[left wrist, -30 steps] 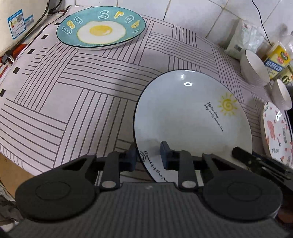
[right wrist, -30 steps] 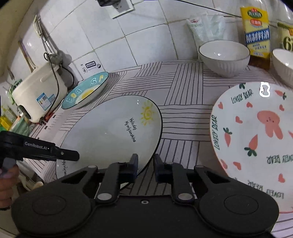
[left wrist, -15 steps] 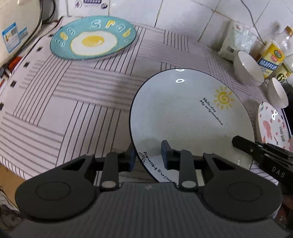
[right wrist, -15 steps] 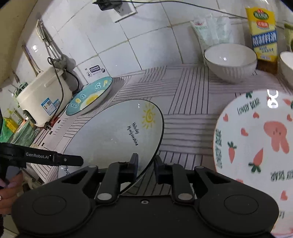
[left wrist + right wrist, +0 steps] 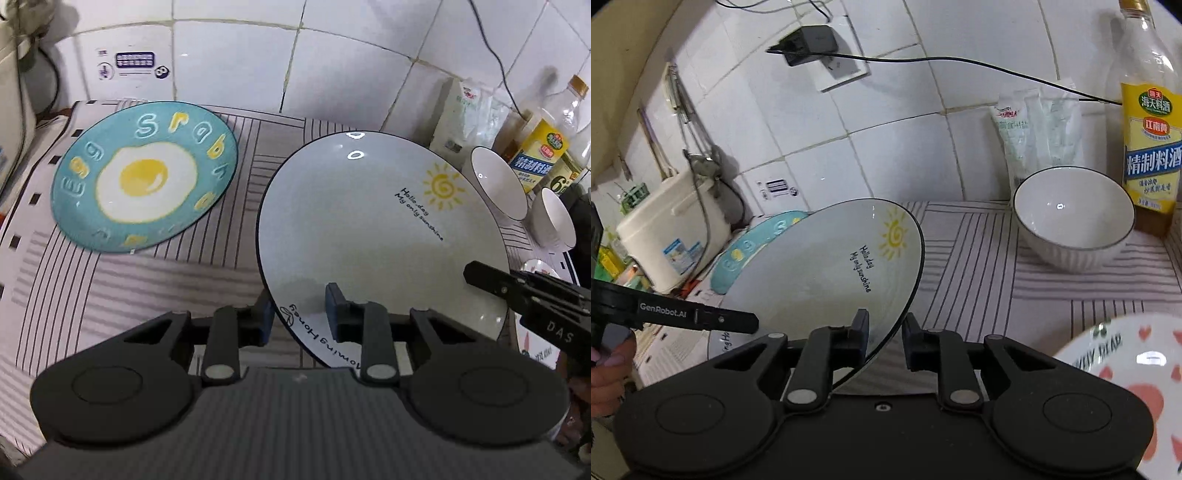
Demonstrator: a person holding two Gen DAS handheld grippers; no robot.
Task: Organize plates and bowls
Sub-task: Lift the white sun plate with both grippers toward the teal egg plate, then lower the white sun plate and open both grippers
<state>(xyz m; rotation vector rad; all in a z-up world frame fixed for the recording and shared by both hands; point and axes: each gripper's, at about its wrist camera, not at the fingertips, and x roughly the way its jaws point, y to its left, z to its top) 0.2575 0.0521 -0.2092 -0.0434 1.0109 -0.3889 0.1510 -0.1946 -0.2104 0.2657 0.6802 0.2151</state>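
- I have the sun plate (image 5: pixel 376 229) held off the cloth (image 5: pixel 110 295), tilted, one claw on each side of its rim. The egg plate (image 5: pixel 144 177) is my landmark: the sun plate hangs just right of it and apart from it.
- My left claw (image 5: pixel 299 317) is nearly closed, pads pinching the plate's near rim by the lettering. My right claw (image 5: pixel 884 339) is equally narrow, clamped on the rim's opposite side.
- I judge the plate stiff, glazed and slippery, fairly heavy, and breakable if dropped. The rim is the only place to grip; two opposite pinches stop it swinging.
- The left view shows the whole egg plate and a gap between the two plates; the right view hides most of the egg plate behind the sun plate.
- Only the right view shows the rabbit plate (image 5: pixel 1126 373) clearly, and a hand (image 5: pixel 609 369) holding the left claw.
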